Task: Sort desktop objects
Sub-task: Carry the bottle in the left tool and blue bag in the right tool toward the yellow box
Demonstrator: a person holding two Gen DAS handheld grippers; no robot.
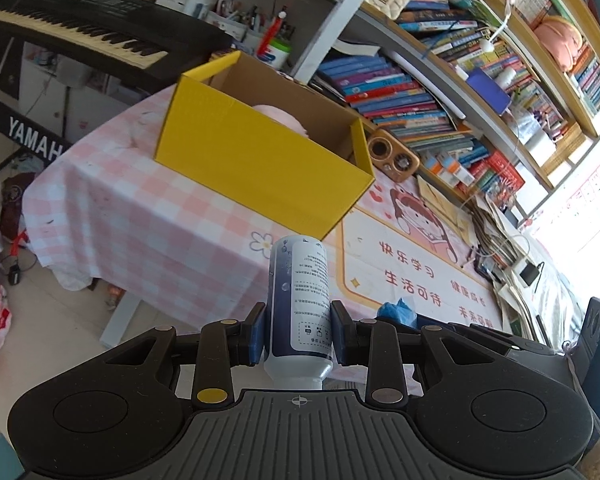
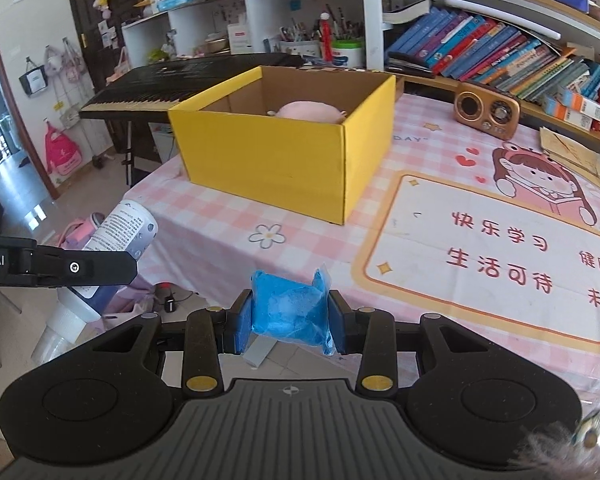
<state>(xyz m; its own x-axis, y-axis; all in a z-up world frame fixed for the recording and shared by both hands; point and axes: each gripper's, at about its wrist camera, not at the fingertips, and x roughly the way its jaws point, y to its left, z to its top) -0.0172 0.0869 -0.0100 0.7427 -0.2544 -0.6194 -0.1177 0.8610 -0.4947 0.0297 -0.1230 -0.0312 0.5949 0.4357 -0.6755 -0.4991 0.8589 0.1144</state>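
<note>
Two grippers each carry something toward a yellow box (image 1: 260,148) on a pink checked tablecloth (image 1: 112,216). From the left wrist camera, the left gripper (image 1: 298,336) has its jaws closed partway on a white and blue spray can (image 1: 300,300), the pads pressing its sides near the capped end, so the can sticks out ahead along the fingers. Beyond it the box stands open-topped, with a pink soft toy (image 1: 280,118) lying inside. A small brown radio (image 1: 392,156) sits just beside the box's far corner, near rows of books (image 1: 400,92), and a black keyboard (image 1: 80,28) stands past the table edge. From the right wrist camera, the right gripper (image 2: 290,320) is clamped on a blue packet (image 2: 288,308), crumpled and shiny, possibly a plastic-wrapped pack, though the wrapper hides what is in it. It hangs over the near edge of the table, well apart from the box (image 2: 284,148). At the left of this view the can (image 2: 120,232) shows again, off the table's side, held in the other gripper's black finger (image 2: 80,268).
</note>
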